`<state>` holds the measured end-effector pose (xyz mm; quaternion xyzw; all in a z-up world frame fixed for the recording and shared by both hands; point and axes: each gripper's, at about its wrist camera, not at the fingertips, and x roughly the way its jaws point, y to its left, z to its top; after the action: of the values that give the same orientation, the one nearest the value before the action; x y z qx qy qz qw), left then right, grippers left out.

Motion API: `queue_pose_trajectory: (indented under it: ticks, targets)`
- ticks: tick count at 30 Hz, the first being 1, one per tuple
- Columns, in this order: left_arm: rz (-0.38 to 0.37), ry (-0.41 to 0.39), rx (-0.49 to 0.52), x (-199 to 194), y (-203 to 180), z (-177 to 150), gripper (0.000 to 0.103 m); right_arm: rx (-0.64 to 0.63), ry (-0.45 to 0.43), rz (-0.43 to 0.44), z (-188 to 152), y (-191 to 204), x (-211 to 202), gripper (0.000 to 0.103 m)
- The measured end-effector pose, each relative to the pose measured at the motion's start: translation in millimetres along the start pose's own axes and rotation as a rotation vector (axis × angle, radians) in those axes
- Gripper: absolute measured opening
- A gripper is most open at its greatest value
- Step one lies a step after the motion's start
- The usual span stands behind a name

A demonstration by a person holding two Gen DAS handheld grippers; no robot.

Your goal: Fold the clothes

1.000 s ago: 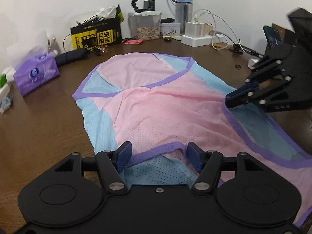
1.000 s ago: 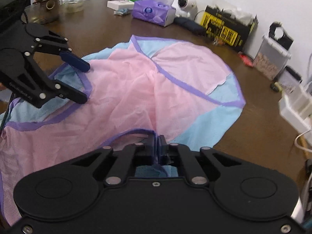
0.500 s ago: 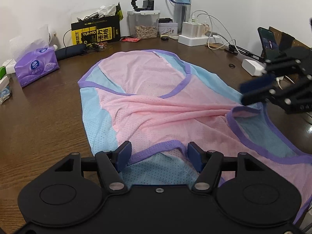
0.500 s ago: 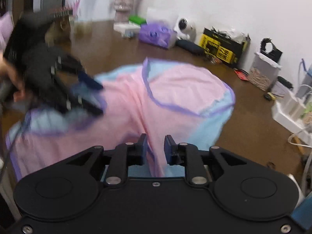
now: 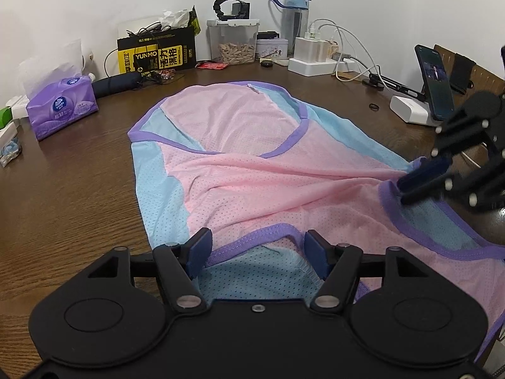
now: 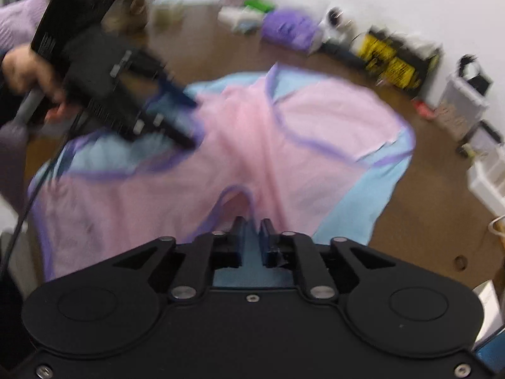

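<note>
A pink and light-blue mesh garment (image 5: 252,170) with purple trim lies spread on the brown table (image 5: 63,195). My left gripper (image 5: 257,249) is open at the garment's near edge. A purple hem runs between its fingers, and the pads stand clear of it. My right gripper (image 5: 410,186) is at the right side, with its tips at a purple-edged opening. In the blurred right wrist view the jaws of the right gripper (image 6: 252,233) are opening, with a narrow gap and blue cloth showing between them. The left gripper (image 6: 176,120) is at the upper left there, held by a hand (image 6: 25,69).
Along the back wall stand a purple tissue box (image 5: 61,104), a yellow-black carton (image 5: 157,52), a clear tub (image 5: 233,44), a water bottle (image 5: 295,19) and a power strip with chargers (image 5: 315,58). A phone on a stand (image 5: 435,82) is at the right.
The right gripper, shut on the cloth a second ago, has parted its jaws and shifted sideways. The hem at its tips now lies lower. The left gripper stays open.
</note>
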<state>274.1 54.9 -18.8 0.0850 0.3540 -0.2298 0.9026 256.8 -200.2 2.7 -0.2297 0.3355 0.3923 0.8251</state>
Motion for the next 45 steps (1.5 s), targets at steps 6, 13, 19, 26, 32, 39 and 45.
queue_pose_trajectory:
  ticks: [6, 13, 19, 26, 32, 39, 45]
  targets:
    - [-0.122, -0.046, -0.063, -26.1, -11.4, 8.9, 0.065, 0.063, -0.091, 0.038, 8.8, -2.3, 7.8, 0.031]
    - [-0.130, 0.015, -0.018, -5.4, -28.7, -1.8, 0.014, 0.075, -0.067, 0.065, 2.6, 2.3, 12.6, 0.010]
    - [-0.224, 0.005, -0.005, -26.4, -24.1, -12.3, 0.001, 0.059, -0.039, 0.086, -1.5, 11.4, 7.3, 0.014]
    - [-0.213, -0.063, -0.136, -49.7, 19.5, 10.5, 0.034, 0.172, -0.171, -0.088, 18.4, -25.8, -16.6, 0.066]
    - [0.042, -0.087, -0.233, -1.2, 85.0, 75.4, 0.080, 0.380, -0.166, -0.272, 49.2, -101.9, 14.8, 0.065]
    - [0.142, 0.042, -0.281, 78.7, 116.9, 101.9, 0.066, 0.469, -0.061, -0.222, 57.7, -140.0, 85.0, 0.029]
    - [0.163, 0.046, -0.269, 87.7, 126.8, 93.8, 0.009, 0.520, -0.080, -0.283, 42.2, -157.6, 95.3, 0.007]
